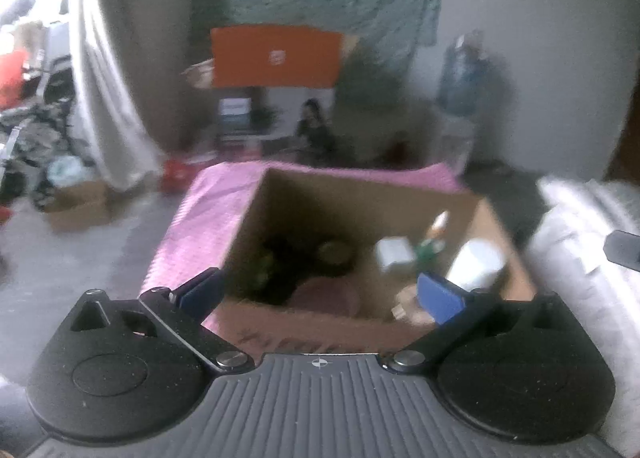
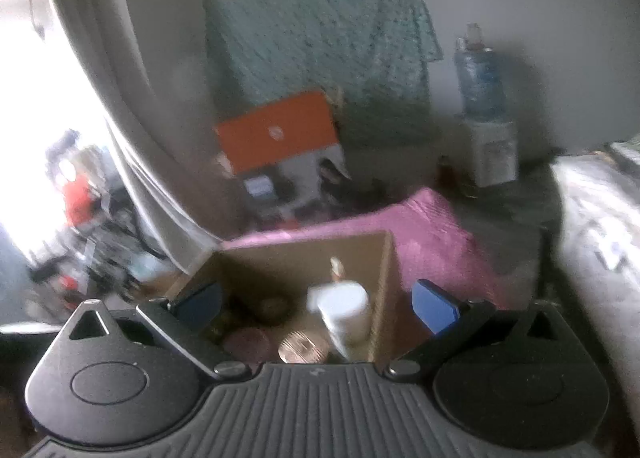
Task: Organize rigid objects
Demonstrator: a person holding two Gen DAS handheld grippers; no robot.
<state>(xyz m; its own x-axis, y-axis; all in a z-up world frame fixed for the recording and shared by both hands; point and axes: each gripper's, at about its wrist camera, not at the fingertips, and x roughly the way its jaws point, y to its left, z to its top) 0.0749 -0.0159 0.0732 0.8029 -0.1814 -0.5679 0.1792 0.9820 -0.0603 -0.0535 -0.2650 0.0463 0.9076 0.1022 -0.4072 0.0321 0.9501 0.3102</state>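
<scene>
Brimming brown cardboard box (image 1: 280, 213), open-topped.

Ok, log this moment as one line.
left gripper: open, empty | right gripper: open, empty | cardboard box: holds items, on pink cloth

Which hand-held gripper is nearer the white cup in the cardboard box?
Right. The right hand-held gripper is open just above the white cup, which shows between its fingers. The left hand-held gripper is open over the box's middle, the cup off toward its right finger.
</scene>
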